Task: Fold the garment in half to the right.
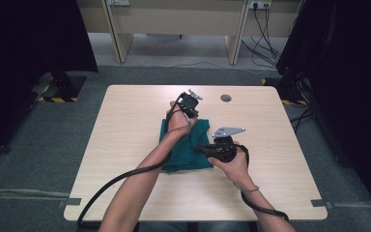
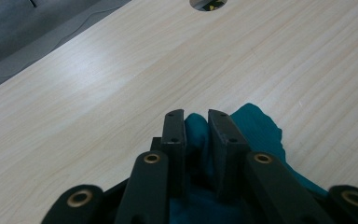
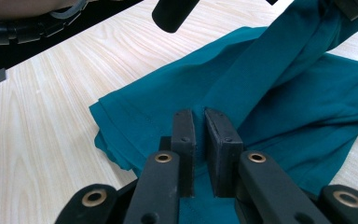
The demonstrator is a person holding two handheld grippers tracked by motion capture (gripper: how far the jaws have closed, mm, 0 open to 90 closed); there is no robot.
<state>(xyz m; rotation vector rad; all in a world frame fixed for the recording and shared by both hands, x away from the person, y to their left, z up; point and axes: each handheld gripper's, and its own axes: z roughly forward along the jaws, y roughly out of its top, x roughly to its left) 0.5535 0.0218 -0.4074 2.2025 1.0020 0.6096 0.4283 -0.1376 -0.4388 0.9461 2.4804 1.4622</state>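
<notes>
Even overhead light, pale glare streak on the table (image 2: 102,56), dark room edges, near jaws slightly soft

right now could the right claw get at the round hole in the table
Probably not: the right claw is shut on the teal cloth, and the hole lies farther up the table; it would need to let go first.

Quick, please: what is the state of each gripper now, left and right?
Left gripper: closed on a fold of the teal cloth.
Right gripper: closed on the same teal cloth.
</notes>
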